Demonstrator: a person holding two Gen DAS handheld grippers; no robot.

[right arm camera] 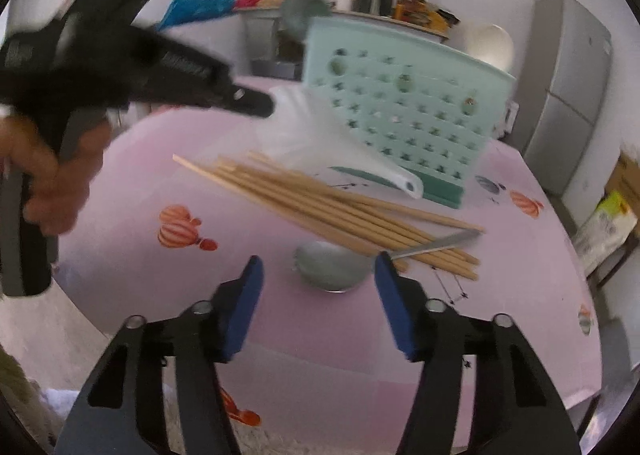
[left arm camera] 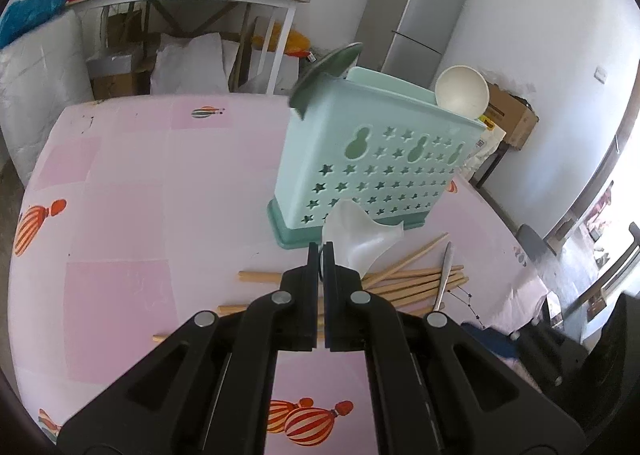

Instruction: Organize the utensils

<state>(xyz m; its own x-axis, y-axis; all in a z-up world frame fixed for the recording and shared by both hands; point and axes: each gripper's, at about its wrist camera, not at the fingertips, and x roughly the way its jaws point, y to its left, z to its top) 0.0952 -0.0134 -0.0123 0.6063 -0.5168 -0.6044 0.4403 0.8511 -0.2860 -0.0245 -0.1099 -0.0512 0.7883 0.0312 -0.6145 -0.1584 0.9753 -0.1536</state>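
Blue-padded right gripper is seen parted and empty over the steel spoon, judged rigid, slippery, best pinched at its flat handle toward three o'clock, while the left gripper is clamped on a white plastic ladle.

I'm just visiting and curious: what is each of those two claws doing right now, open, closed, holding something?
Left gripper: closed on a white plastic spoon.
Right gripper: open, holding nothing; a metal spoon lies on the table between its fingers.
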